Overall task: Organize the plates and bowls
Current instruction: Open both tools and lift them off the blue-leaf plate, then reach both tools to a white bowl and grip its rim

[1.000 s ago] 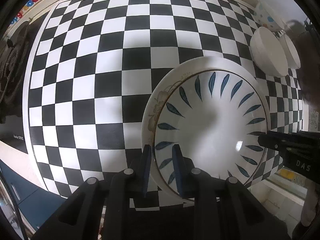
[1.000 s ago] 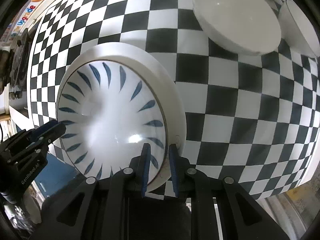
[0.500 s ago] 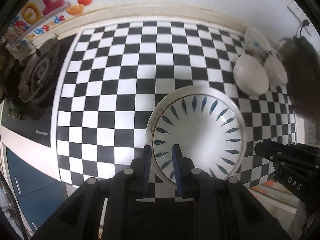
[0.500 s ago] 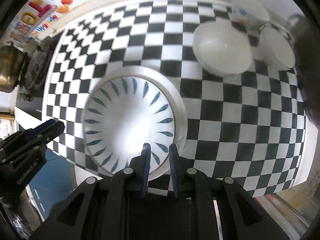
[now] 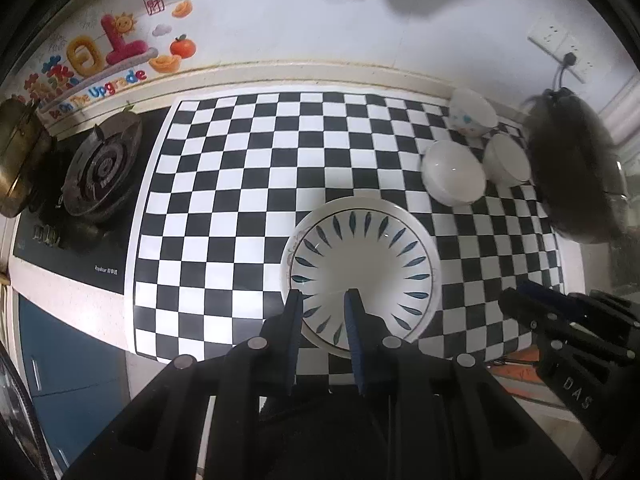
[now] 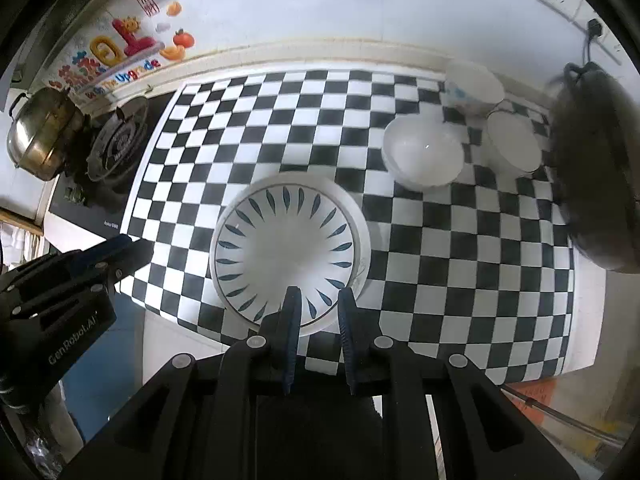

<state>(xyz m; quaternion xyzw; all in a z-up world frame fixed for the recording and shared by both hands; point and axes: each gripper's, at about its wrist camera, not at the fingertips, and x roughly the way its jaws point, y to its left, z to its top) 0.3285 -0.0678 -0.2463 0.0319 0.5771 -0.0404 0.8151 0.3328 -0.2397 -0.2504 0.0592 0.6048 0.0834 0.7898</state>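
Note:
A white plate with blue leaf marks (image 5: 362,268) lies stacked on a second white plate on the checkered mat (image 5: 240,184); it also shows in the right wrist view (image 6: 286,252). My left gripper (image 5: 323,298) hovers well above the plates' near edge, jaws slightly apart, holding nothing. My right gripper (image 6: 316,294) does the same. A plain white bowl (image 5: 454,178) (image 6: 422,156), a second white bowl (image 5: 506,160) (image 6: 514,144) and a patterned bowl (image 5: 472,112) (image 6: 474,86) stand at the far right.
A dark wok (image 5: 576,168) (image 6: 596,168) sits right of the bowls. A gas hob (image 5: 102,164) and a brass pot (image 6: 44,140) are at the left. The wall with stickers (image 5: 112,56) is behind the counter.
Both grippers have pulled up and back from the plates, leaving them stacked on the mat. Far more of the counter and wall is in view now.

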